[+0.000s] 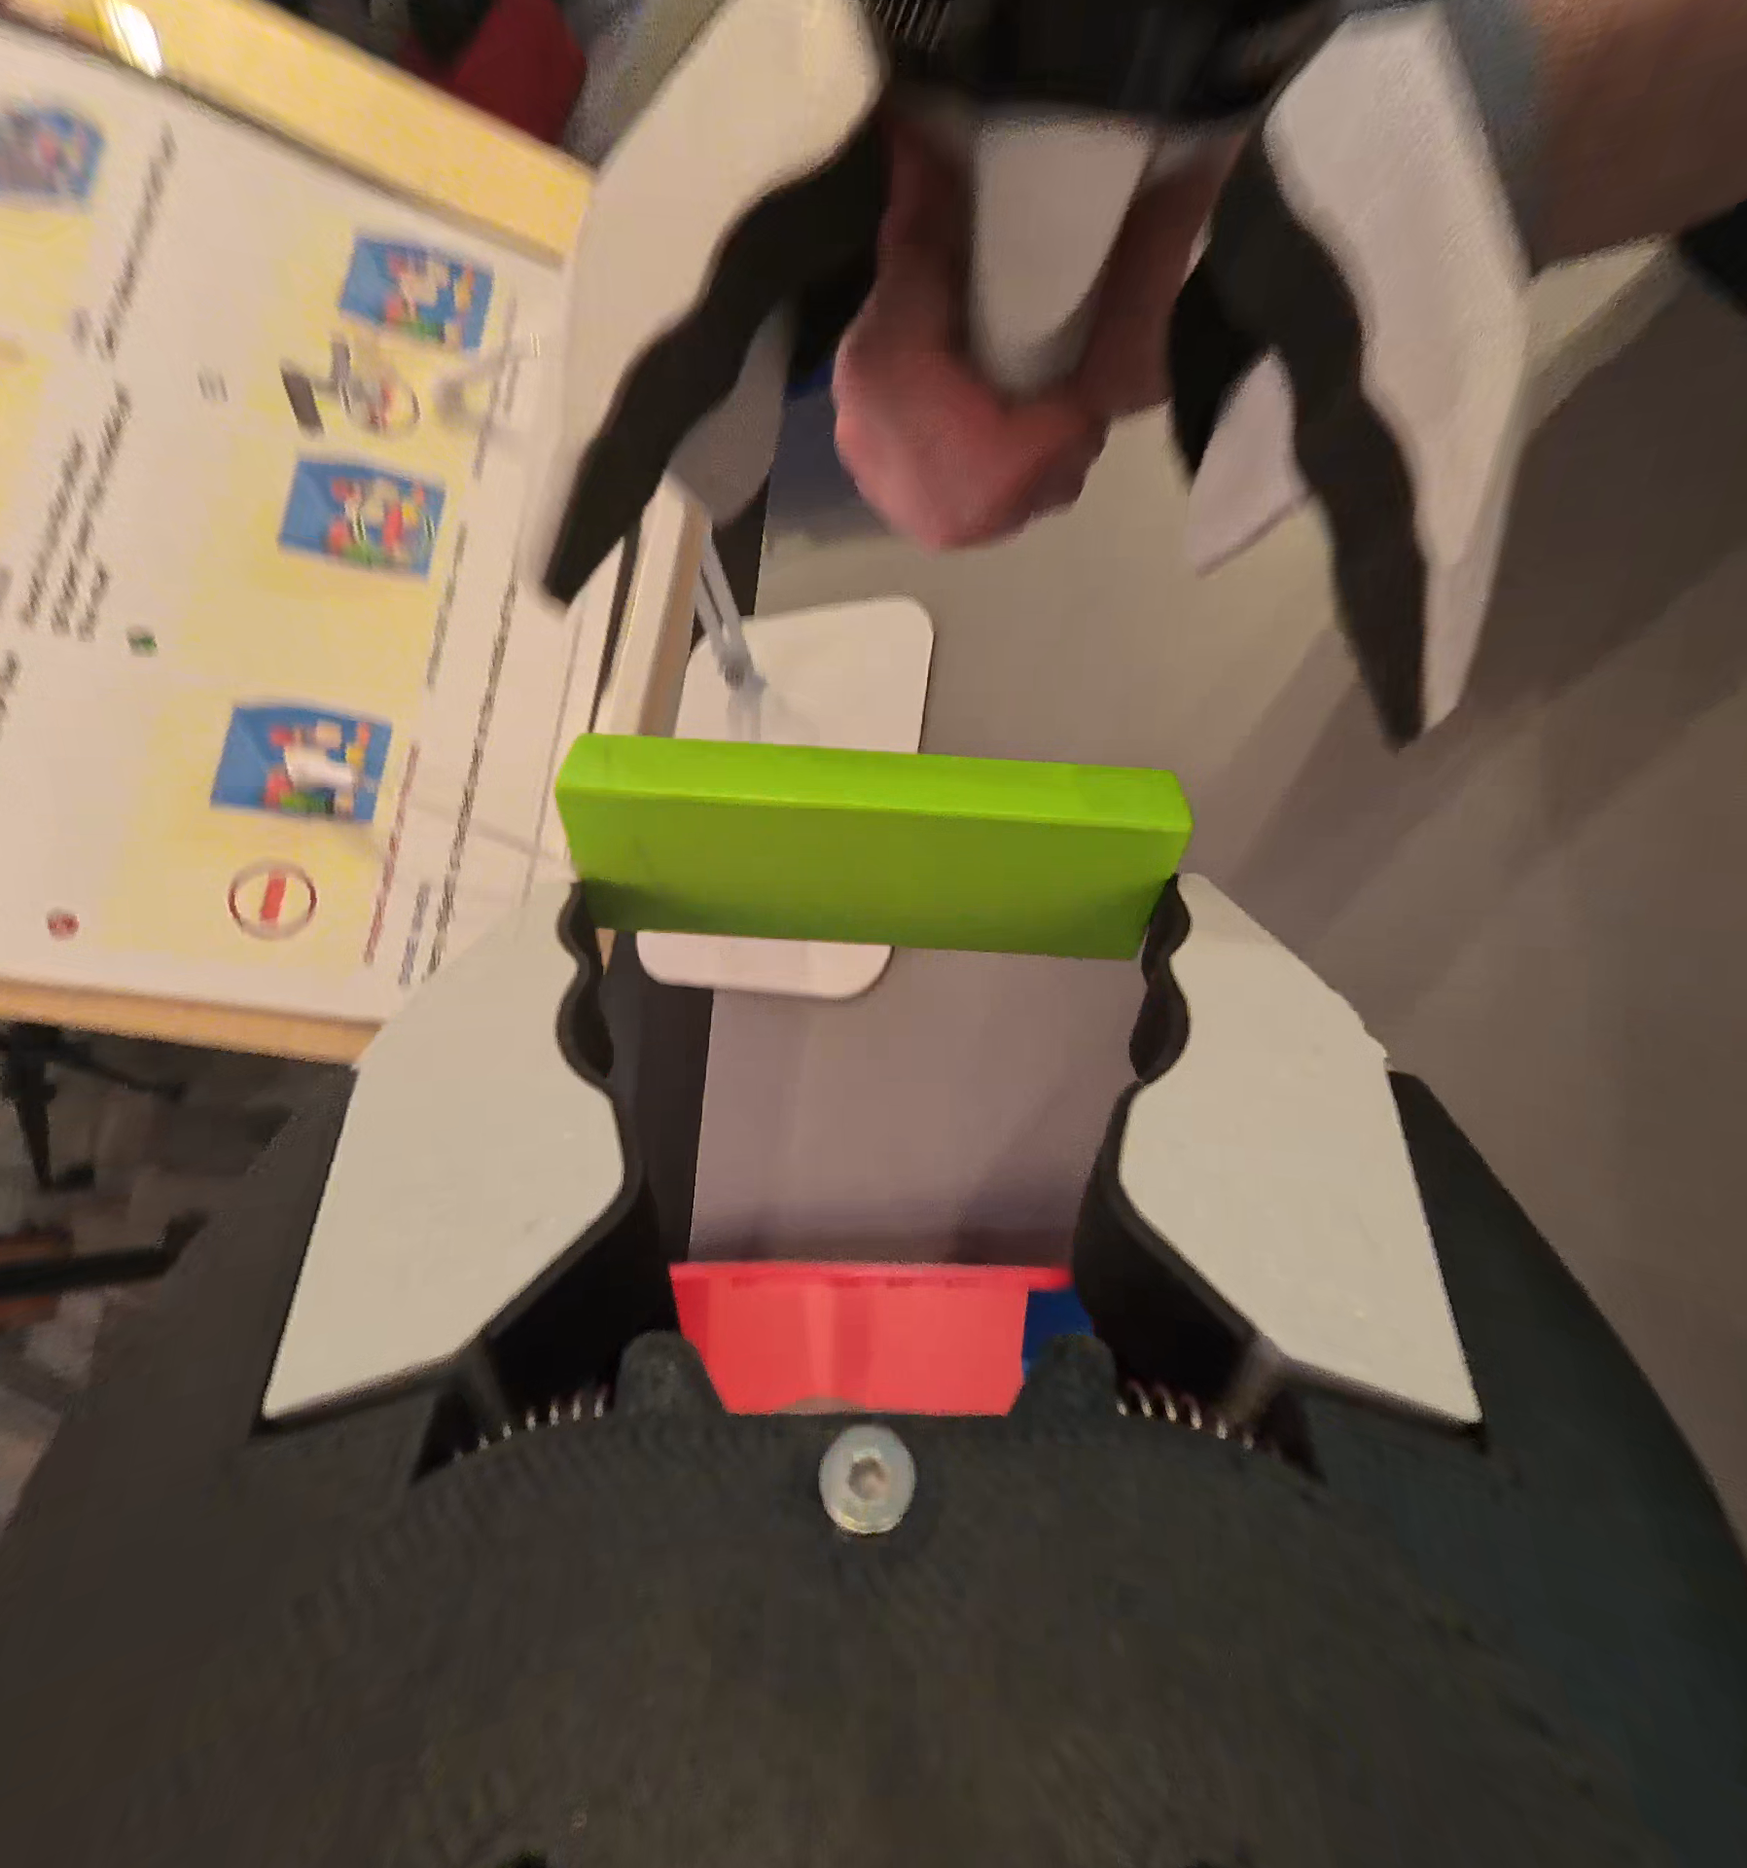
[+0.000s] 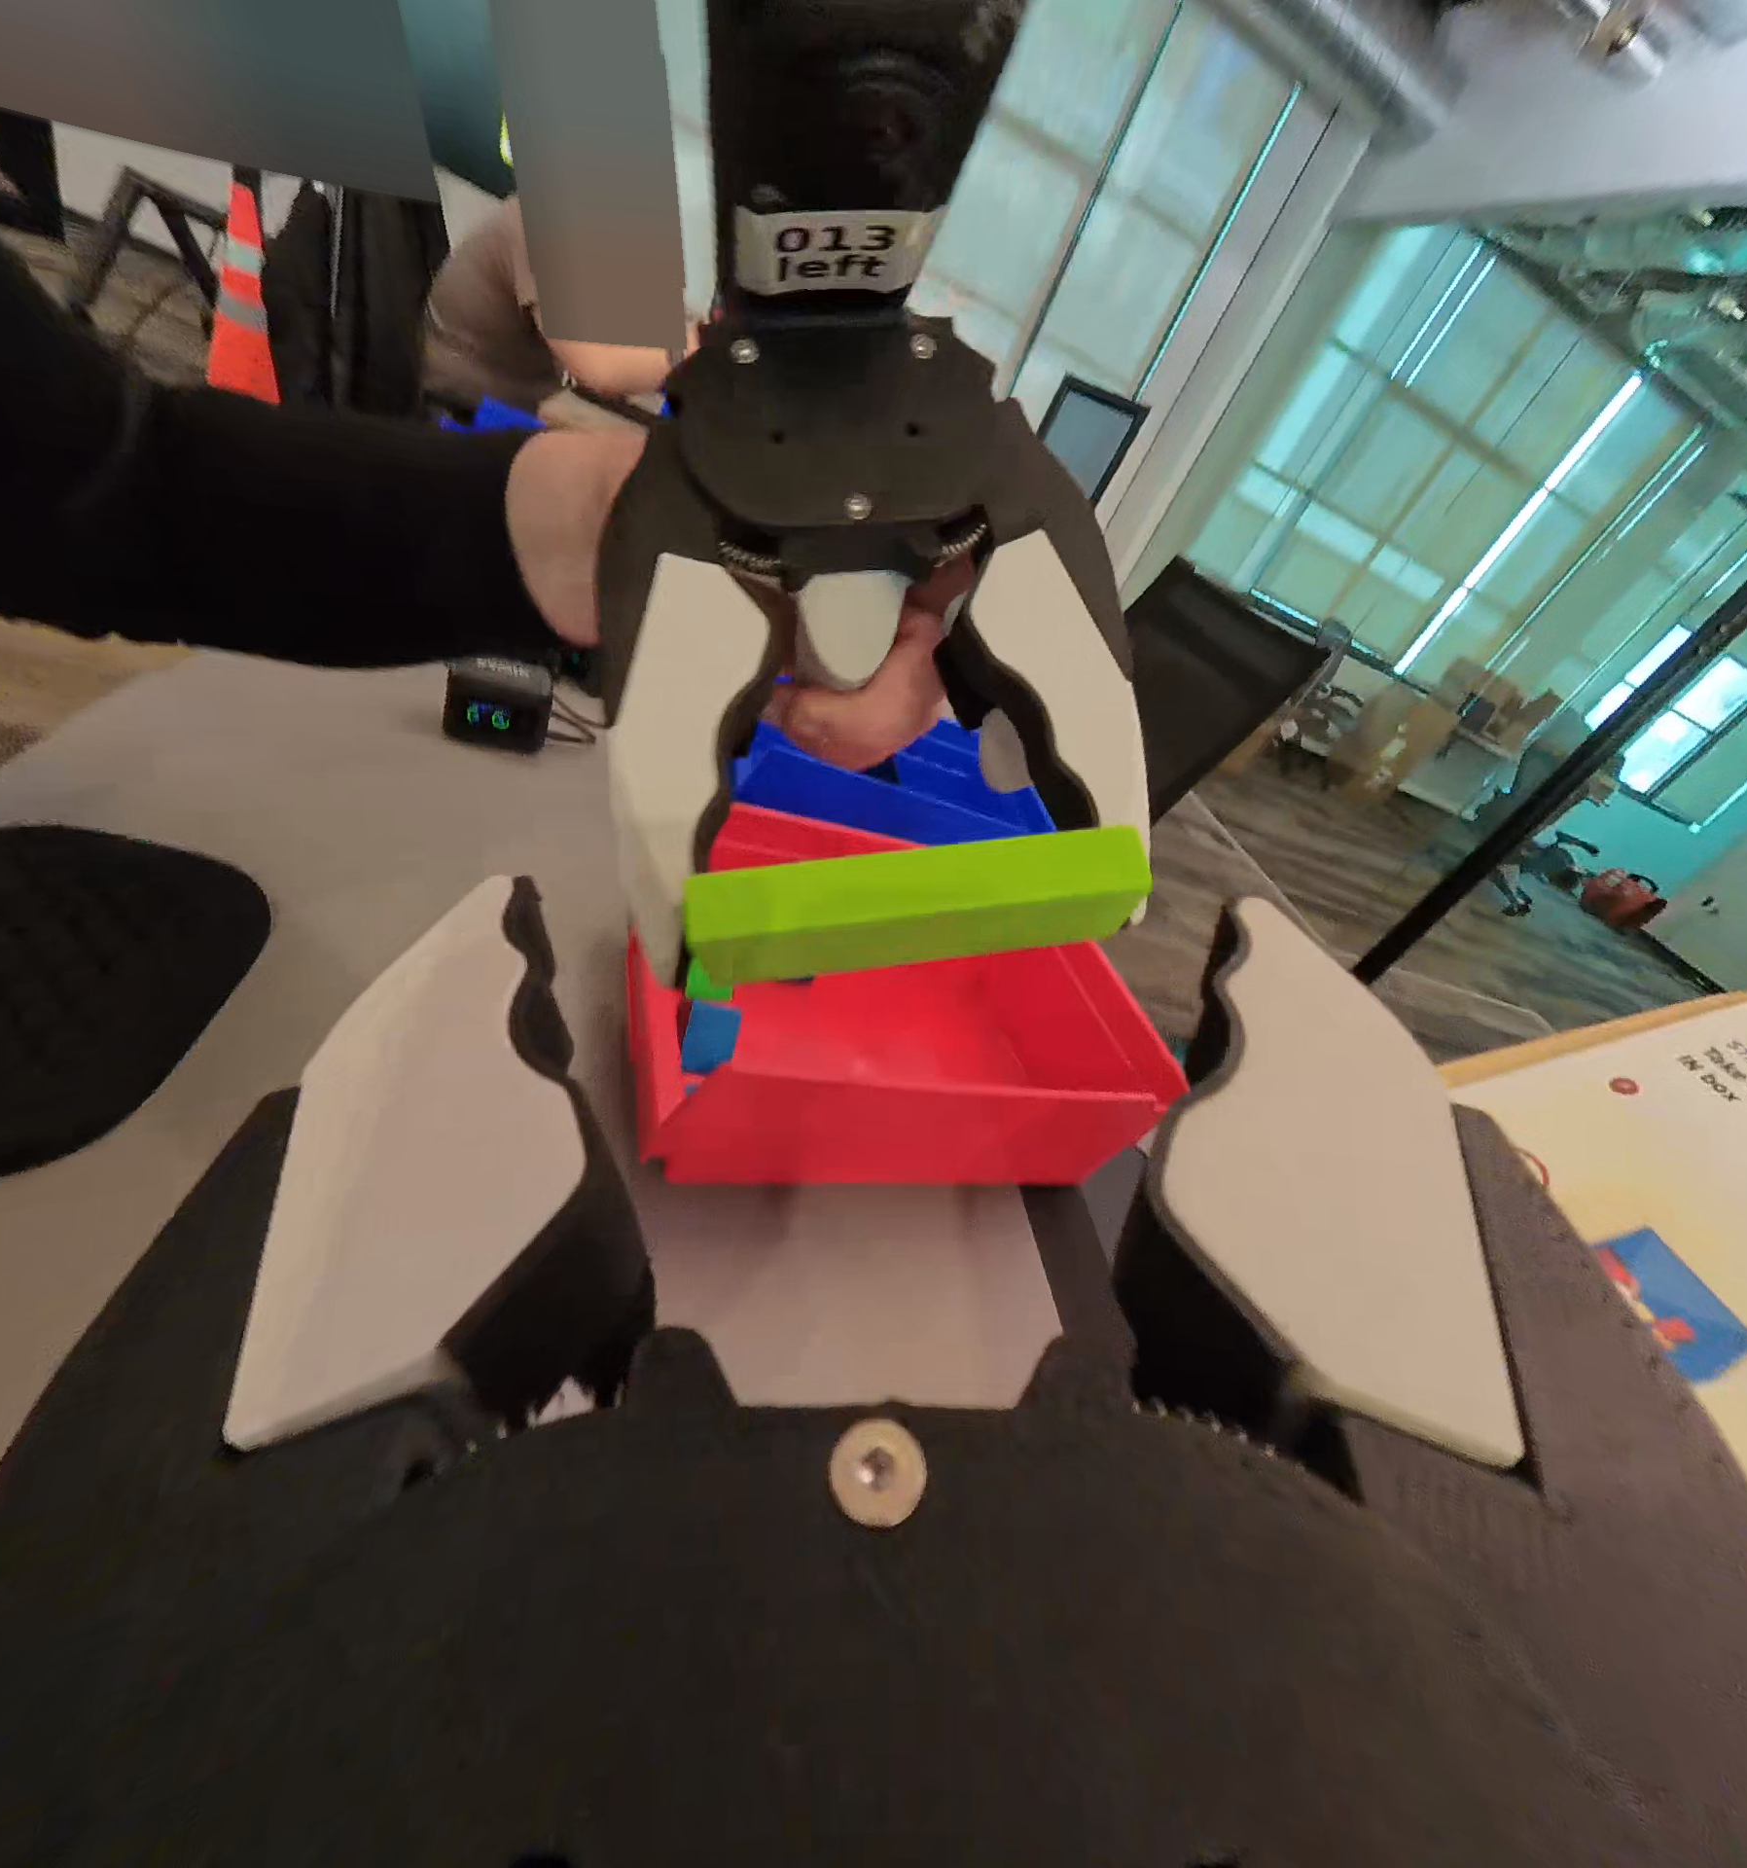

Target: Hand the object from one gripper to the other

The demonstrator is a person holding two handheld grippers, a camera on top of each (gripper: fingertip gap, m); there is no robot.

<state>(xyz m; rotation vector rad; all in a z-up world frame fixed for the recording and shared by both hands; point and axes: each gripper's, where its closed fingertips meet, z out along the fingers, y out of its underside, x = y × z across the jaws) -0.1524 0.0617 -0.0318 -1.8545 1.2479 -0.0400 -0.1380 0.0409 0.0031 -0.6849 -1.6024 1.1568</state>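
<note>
We see the green block (image 1: 869, 854) spanning the fingertips of the left tool (image 1: 869, 915), gripped endwise with a pad pressed on each short end, so that its long faces stay bare for the other tool to take. The right tool (image 2: 875, 970) faces it with its fingers spread wide and nothing between them; the block (image 2: 915, 900) hangs beyond its tips, untouched. We judge that the handover is either just finished or about to begin; the frames alone do not say which. The exchange takes place in the air above a red bin (image 2: 910, 1102) on the grey worktop (image 2: 364, 829), with a blue bin (image 2: 890, 799) behind, presumably so a dropped block lands among the others.
</note>
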